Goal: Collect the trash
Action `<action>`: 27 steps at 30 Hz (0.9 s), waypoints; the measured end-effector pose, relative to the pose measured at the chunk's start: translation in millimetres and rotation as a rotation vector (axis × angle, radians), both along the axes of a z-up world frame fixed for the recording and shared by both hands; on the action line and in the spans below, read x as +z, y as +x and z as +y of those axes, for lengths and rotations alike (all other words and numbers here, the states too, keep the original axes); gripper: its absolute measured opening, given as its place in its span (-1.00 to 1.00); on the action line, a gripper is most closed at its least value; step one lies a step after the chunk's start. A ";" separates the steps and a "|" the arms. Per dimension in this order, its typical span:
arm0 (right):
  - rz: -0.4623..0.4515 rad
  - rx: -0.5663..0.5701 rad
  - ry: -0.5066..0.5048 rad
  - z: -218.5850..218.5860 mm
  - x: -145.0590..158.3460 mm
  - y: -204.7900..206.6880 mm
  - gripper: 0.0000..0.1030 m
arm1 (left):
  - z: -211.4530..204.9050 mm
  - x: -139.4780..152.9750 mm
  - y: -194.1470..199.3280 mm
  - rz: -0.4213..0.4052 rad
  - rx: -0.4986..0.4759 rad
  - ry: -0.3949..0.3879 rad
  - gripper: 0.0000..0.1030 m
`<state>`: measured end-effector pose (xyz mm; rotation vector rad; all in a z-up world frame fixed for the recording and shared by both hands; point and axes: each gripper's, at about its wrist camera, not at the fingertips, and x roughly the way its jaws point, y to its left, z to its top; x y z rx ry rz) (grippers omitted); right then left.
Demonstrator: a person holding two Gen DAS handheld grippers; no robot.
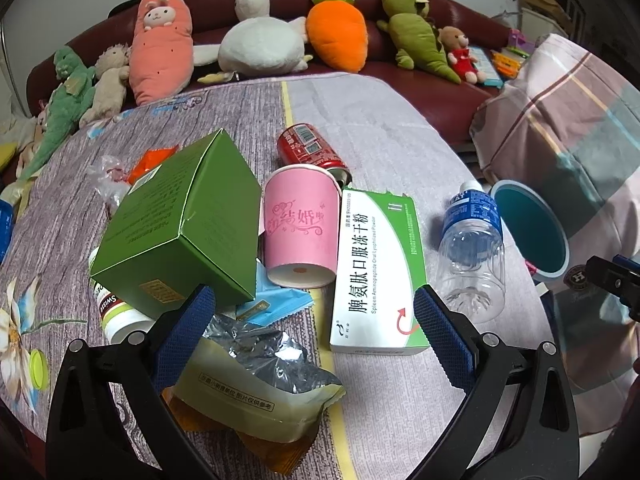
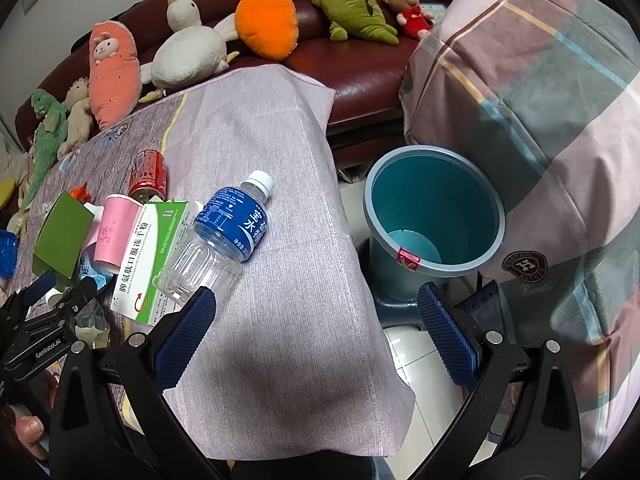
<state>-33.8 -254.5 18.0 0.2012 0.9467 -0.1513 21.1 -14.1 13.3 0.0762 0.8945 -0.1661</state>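
Trash lies on the cloth-covered table: a green box (image 1: 180, 224), a pink paper cup (image 1: 300, 228) on its side, a red can (image 1: 310, 148), a white-green medicine box (image 1: 376, 276), an empty water bottle (image 1: 472, 248), a foil snack bag (image 1: 256, 380) and a white pill bottle (image 1: 116, 316). My left gripper (image 1: 316, 332) is open above the snack bag and medicine box, holding nothing. My right gripper (image 2: 320, 332) is open and empty over the table's right edge, near the water bottle (image 2: 220, 236). The teal trash bin (image 2: 432, 216) stands on the floor to the right.
A dark red sofa (image 1: 420, 88) with several plush toys runs behind the table. A plaid blanket (image 2: 540, 120) covers something beside the bin. The bin also shows at the right in the left wrist view (image 1: 532, 228). A blue wrapper (image 1: 276, 304) lies under the cup.
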 end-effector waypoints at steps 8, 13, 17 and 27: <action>0.009 0.015 0.027 2.1 -0.9 6.4 0.88 | -1.9 -5.9 -2.8 0.025 -0.041 -0.039 0.92; 0.031 0.042 0.040 11.8 -3.7 18.5 0.88 | -8.8 -10.1 -2.0 0.043 -0.168 -0.092 0.92; 0.055 0.056 0.091 16.7 -8.5 31.5 0.88 | -23.0 -15.0 6.7 0.062 -0.256 -0.093 0.93; 0.110 0.099 0.179 29.1 -16.3 69.6 0.88 | -0.3 -23.3 42.3 0.150 -0.274 -0.204 0.92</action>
